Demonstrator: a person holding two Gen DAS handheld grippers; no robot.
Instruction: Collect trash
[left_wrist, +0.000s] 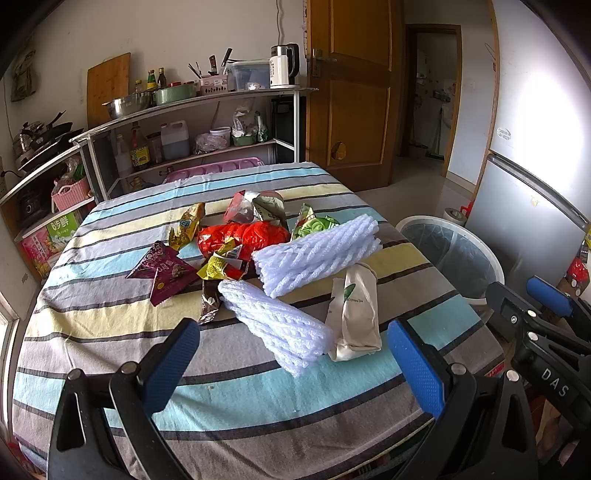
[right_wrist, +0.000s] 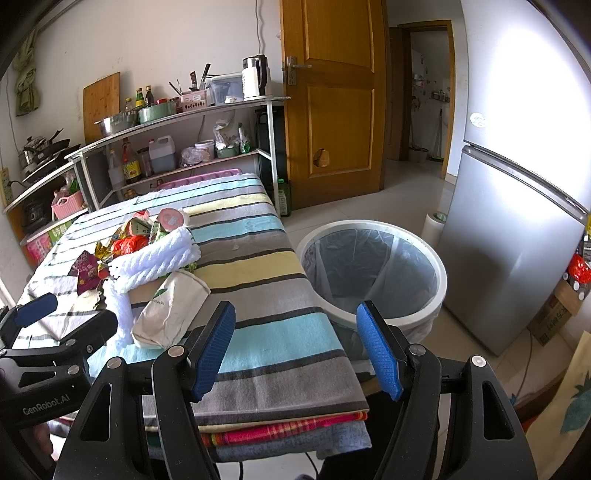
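So nothing has been picked up yet, by the look of it: both tools hang over the near edge of the striped tablecloth (left_wrist: 110, 317) with their blue pads spread wide and nothing between them. The left gripper (left_wrist: 291, 369) faces the litter straight on. Just ahead of its fingertips lies a white foam net sleeve (left_wrist: 277, 325), with a cream paper bag (left_wrist: 356, 314) touching it on the right-hand side. A second, larger foam net sleeve (left_wrist: 317, 254) sits a little further ahead, and beyond that a huddle of snack wrappers: a purple wrapper (left_wrist: 162, 269) ahead and to the left, a crumpled red wrapper (left_wrist: 243, 236) in the middle, a green wrapper (left_wrist: 314, 225) behind the big sleeve.

The right gripper (right_wrist: 295, 350) points off the table's corner instead, and the white trash bin (right_wrist: 373, 273), lined with a clear bag and seemingly empty, stands on the floor just ahead of it and slightly right, close against the table.

I'd judge this the opening step, choosing a first piece. The nearest sleeve or the paper bag suits the left tool best: ease forward, straddle it, pinch, then carry it rightward over the bin. Foam net will squash easily, so the pinch should take its middle.
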